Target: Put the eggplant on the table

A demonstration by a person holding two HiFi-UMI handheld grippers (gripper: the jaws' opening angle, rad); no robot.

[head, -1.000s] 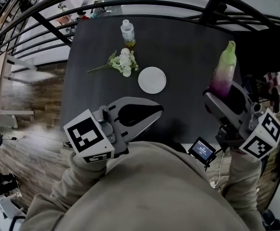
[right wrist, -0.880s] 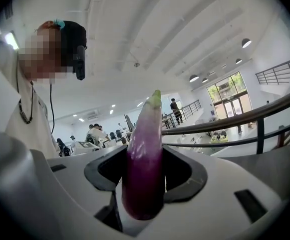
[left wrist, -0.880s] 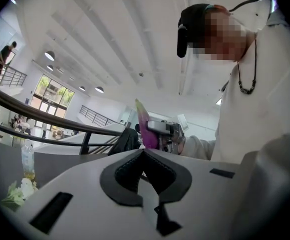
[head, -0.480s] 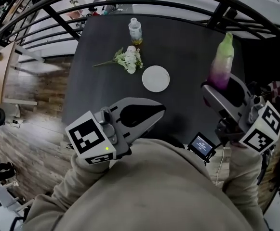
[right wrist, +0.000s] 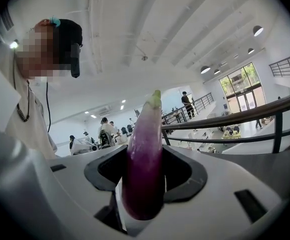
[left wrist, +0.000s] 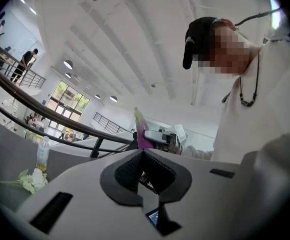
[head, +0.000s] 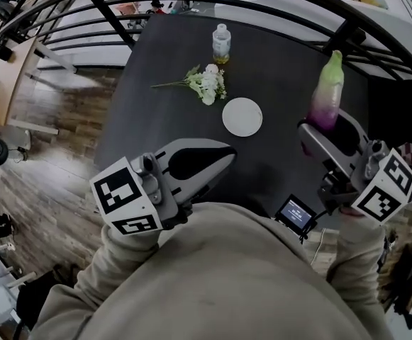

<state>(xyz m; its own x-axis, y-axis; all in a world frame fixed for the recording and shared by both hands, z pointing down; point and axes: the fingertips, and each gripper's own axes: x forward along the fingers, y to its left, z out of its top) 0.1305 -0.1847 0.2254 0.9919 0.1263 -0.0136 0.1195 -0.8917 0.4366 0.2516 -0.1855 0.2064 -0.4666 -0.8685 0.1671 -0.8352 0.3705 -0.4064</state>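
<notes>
Gripping the eggplant (head: 330, 83) at its purple lower end, your right gripper (head: 326, 129) sits at the lower right of the head view. Its jaws are partly apart and clamped on the eggplant, whose green tip points up over the right side of the dark table (head: 284, 69). At lower left, your left gripper (head: 228, 154) has its jaws closed together on nothing. Farther up the table lie a white plate (head: 242, 117), a bunch of white flowers (head: 207, 85), and a small bottle (head: 221, 42) near the far edge.
</notes>
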